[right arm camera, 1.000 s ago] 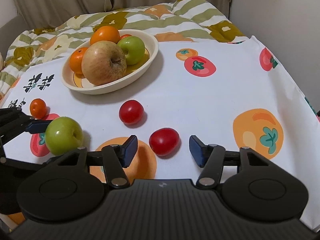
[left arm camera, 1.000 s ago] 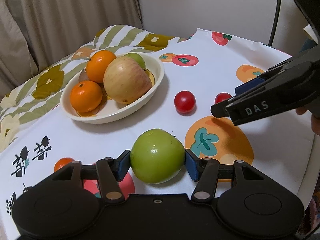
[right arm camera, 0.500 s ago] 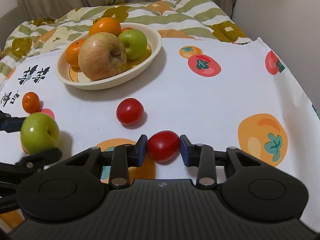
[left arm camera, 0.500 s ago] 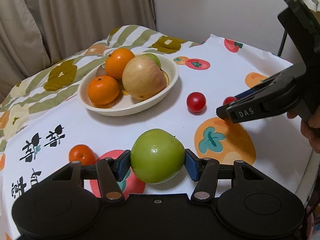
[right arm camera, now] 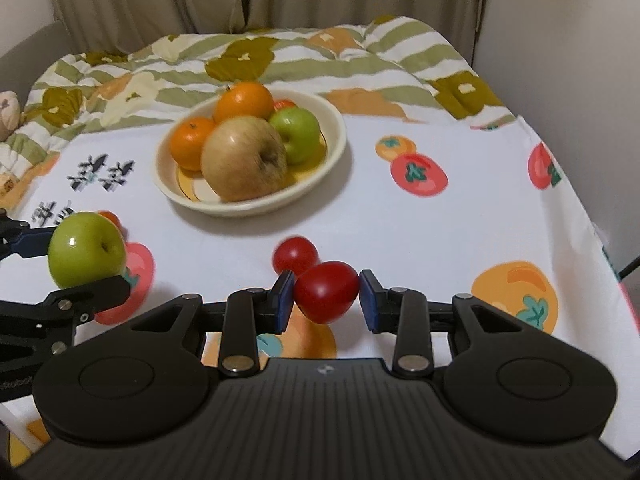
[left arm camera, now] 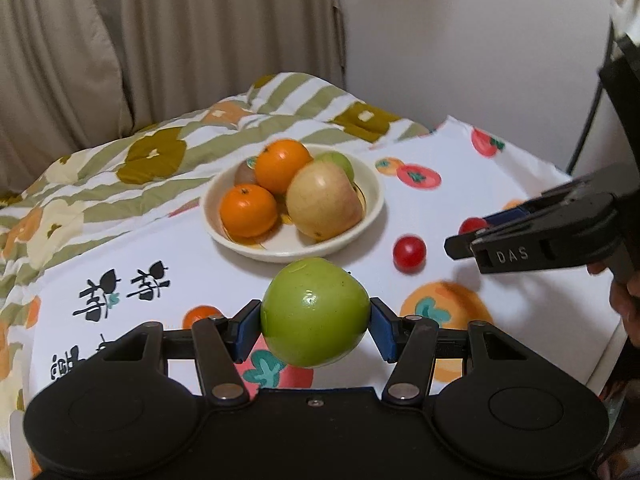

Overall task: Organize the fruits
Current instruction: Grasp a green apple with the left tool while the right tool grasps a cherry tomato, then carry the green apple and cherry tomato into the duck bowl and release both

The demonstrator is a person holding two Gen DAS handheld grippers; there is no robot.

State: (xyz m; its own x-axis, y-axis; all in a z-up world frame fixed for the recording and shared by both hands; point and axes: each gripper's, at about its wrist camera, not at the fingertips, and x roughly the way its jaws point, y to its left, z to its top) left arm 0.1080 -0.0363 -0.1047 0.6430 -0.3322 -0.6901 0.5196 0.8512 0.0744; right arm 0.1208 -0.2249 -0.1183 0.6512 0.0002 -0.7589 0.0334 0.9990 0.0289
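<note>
My left gripper (left arm camera: 315, 329) is shut on a green apple (left arm camera: 315, 312) and holds it above the cloth, in front of the cream bowl (left arm camera: 372, 184); the apple also shows in the right wrist view (right arm camera: 87, 249). My right gripper (right arm camera: 325, 300) is shut on a red tomato (right arm camera: 326, 296), lifted off the cloth; it shows in the left wrist view (left arm camera: 474, 226) too. A second red tomato (right arm camera: 294, 254) lies on the cloth behind it. The bowl (right arm camera: 334, 120) holds two oranges, a large pale apple (right arm camera: 244, 158) and a green apple (right arm camera: 296, 134).
A small orange (left arm camera: 200, 314) lies on the white fruit-print cloth (right arm camera: 400, 220) left of the held apple. A striped quilt (right arm camera: 280, 56) is bunched behind the bowl. Curtains and a wall stand behind. The table edge runs along the right.
Both grippers have risen. The right gripper closed on the tomato and lifted it off the cloth. The left gripper raised the green apple higher and nearer the bowl.
</note>
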